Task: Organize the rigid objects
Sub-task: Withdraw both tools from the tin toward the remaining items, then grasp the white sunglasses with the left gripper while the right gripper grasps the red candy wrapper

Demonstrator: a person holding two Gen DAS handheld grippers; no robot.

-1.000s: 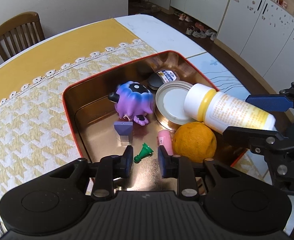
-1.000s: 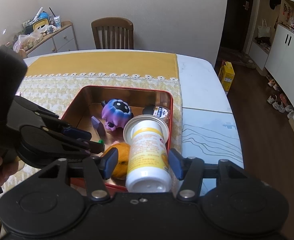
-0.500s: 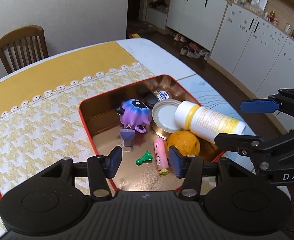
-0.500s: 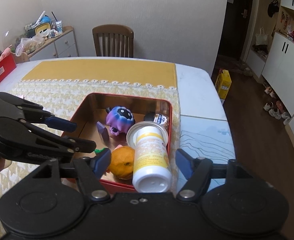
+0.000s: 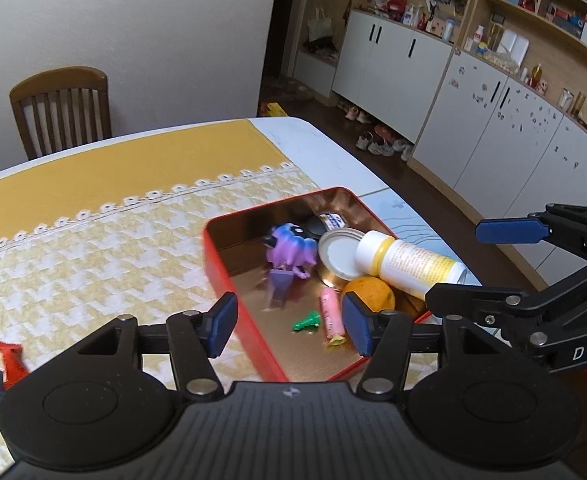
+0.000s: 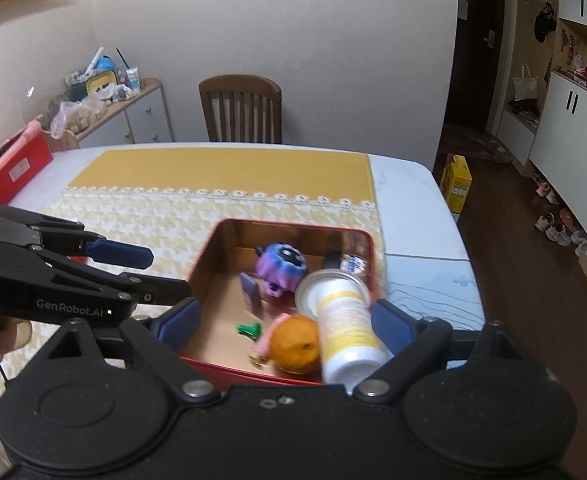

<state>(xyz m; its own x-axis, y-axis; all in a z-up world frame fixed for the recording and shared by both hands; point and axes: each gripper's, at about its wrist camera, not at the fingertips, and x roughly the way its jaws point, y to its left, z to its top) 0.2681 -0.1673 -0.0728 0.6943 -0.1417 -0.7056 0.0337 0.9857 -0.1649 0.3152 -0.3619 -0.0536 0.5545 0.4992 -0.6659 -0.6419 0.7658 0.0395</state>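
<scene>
The red metal tin (image 6: 209, 248) sits low in the picture, with bare yellow tablecloth (image 6: 221, 172) above it. A white bottle with a yellow band (image 6: 347, 320) leans over the tin's near right edge. The left gripper (image 5: 289, 322) and right gripper (image 6: 285, 320) are both opening their jaws, pinching nothing.

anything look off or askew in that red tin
Yes: the white and yellow bottle lies tilted, propped on the orange and a round lid, its base jutting over the red tin rim rather than lying flat.

tin (image 5: 229, 272): red outside, glossy gold metal inside, mirroring; bottle (image 5: 409, 262): smooth white plastic, paper label; cloth (image 5: 93, 256): woven, matt, lace-edged, covering tabletop; chair (image 6: 240, 108): varnished wood; orange (image 6: 295, 344): dimpled peel showing
</scene>
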